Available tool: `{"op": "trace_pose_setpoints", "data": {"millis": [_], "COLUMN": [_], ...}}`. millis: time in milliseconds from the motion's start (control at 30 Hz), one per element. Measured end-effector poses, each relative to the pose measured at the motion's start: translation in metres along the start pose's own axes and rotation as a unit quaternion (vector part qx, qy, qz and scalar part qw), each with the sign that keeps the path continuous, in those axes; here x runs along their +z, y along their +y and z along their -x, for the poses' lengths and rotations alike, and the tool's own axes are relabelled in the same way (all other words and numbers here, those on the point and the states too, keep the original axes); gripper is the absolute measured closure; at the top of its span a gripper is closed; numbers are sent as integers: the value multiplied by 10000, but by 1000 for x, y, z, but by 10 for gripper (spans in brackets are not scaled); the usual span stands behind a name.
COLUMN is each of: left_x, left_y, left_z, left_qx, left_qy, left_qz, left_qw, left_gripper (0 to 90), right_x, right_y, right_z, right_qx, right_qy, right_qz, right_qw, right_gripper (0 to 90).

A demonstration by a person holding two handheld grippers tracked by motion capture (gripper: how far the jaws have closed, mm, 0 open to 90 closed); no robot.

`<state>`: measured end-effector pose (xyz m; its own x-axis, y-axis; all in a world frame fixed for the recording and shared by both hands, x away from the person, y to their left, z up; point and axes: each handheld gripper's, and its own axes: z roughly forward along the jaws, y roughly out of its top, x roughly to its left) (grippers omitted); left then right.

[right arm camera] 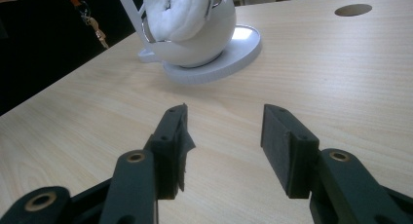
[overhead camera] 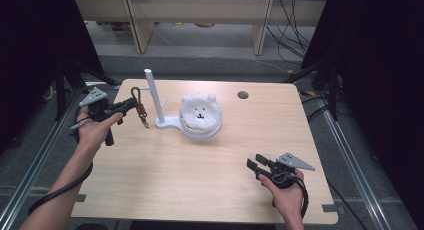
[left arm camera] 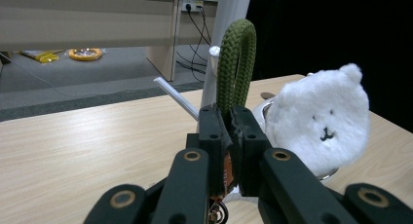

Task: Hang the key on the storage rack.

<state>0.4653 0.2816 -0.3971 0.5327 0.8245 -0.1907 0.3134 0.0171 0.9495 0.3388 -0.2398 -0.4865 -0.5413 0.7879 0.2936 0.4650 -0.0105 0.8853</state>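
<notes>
At the far left of the table [overhead camera: 150,190], the left gripper [overhead camera: 131,104] pinches a keychain with a green braided rope loop [left arm camera: 235,63] just left of the white stand's post [overhead camera: 151,92]; its keys [overhead camera: 144,119] dangle below, clear of the wood. The right gripper [overhead camera: 256,166] rests spread and empty at the near right. The loop could miss the stand's thin peg [left arm camera: 176,98] or knock the post, jolting the white plush bear [overhead camera: 200,110] on the stand's bowl, and a slipping pinch would drop the keys.

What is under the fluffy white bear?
The fluffy white bear sits in a shiny white bowl on a round white stand base. The bowl's inside is covered by the bear.
</notes>
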Motion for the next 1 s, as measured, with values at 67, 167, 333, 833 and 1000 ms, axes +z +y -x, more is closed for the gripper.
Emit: {"op": "trace_pose_setpoints", "data": {"millis": [67, 167, 333, 833, 1000], "left_x": [2, 6, 11, 20, 23], "left_y": [2, 4, 6, 9, 10], "left_z": [-2, -4, -5, -10, -9], "left_qx": [-19, -72, -135, -468, -458], "left_qy": [17, 36, 24, 158, 205], "left_qz": [3, -20, -73, -115, -155], "left_qw": [10000, 10000, 9999, 9987, 9986], "left_gripper": [841, 840, 840, 844, 845], "right_x": [-1, 0, 0, 2, 2], "right_y": [0, -1, 0, -2, -3], "right_z": [0, 1, 1, 1, 0], "right_qx": [16, -20, 8, -39, 27], "right_qy": [1, 6, 5, 26, 24], "right_qz": [3, 47, 46, 30, -12], "right_qw": [10000, 10000, 10000, 10000, 10000], "right_gripper": [536, 536, 536, 534, 533]}}
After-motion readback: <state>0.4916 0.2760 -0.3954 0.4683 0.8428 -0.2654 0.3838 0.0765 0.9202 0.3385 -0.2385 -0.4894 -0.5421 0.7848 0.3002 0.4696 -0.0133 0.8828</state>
